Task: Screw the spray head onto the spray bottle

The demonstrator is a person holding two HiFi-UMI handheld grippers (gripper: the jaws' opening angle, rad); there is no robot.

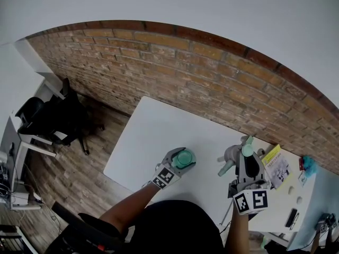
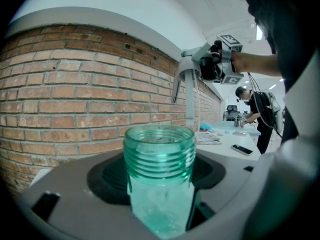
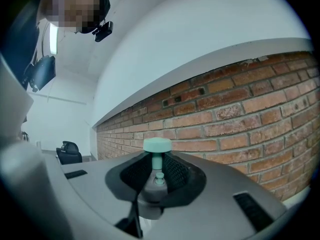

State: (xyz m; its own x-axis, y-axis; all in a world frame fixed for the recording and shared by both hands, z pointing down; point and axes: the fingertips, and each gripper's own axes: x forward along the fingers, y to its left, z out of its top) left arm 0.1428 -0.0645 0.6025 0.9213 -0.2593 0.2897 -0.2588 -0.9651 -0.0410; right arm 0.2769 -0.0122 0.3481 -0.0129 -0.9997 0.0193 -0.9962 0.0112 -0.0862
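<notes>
Left gripper [image 1: 179, 162] jaws half-spread, clamped on the translucent teal plastic spray bottle [image 2: 159, 184], threaded neck bare, over the white counter [image 1: 159, 131]. Right gripper [image 1: 244, 160] jaws narrowly pinch the grey spray head with mint knob [image 3: 157, 164], held apart.

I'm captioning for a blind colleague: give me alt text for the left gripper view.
A green spray bottle, threaded neck uncapped, is clamped in the left gripper before a brick wall. Upper right, the right gripper holds the grey spray head, tube hanging down.
</notes>
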